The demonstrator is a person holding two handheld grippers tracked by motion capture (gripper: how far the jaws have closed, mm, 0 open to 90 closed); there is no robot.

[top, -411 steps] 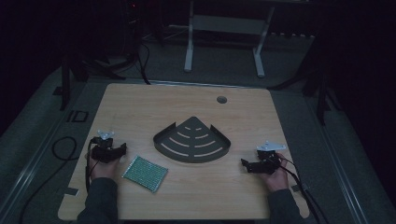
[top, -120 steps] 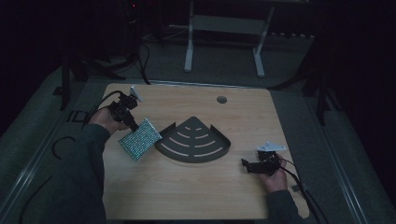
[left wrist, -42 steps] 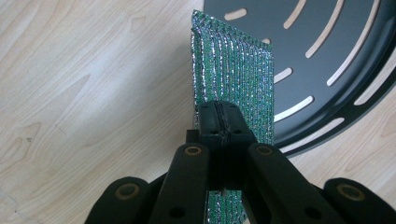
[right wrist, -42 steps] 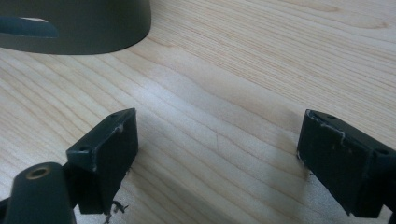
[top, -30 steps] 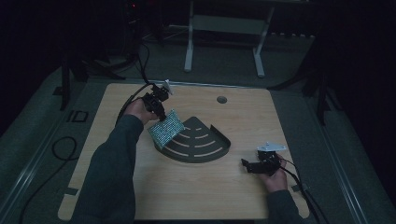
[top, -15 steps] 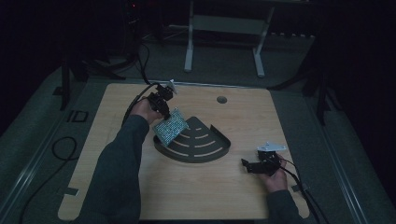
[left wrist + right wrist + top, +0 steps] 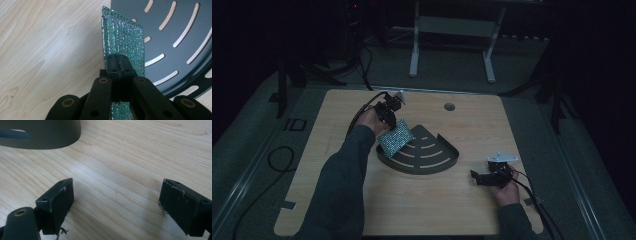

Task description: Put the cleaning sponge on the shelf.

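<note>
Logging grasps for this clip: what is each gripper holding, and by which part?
Left gripper pinches the green sparkly pad by its near edge. Right gripper holds nothing.

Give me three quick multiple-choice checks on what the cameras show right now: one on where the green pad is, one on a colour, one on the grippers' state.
1. Where is the green pad?
A. Flat on the table by the right hand
B. Held up over the left edge of the rack
C. On the floor

2. What colour is the rack?
A. White
B. Red
C. Dark grey

3. How do the grippers stand?
A. Left shut on the pad, right open
B. Both open
C. Left open, right shut on the pad

Key: 1 B, the high view shows the pad hanging from the left gripper at the rack's left edge. 2 C, the slotted rack reads dark grey in the left gripper view. 3 A, the left jaws pinch the pad's edge, while the right gripper has its jaws spread over bare table.
</note>
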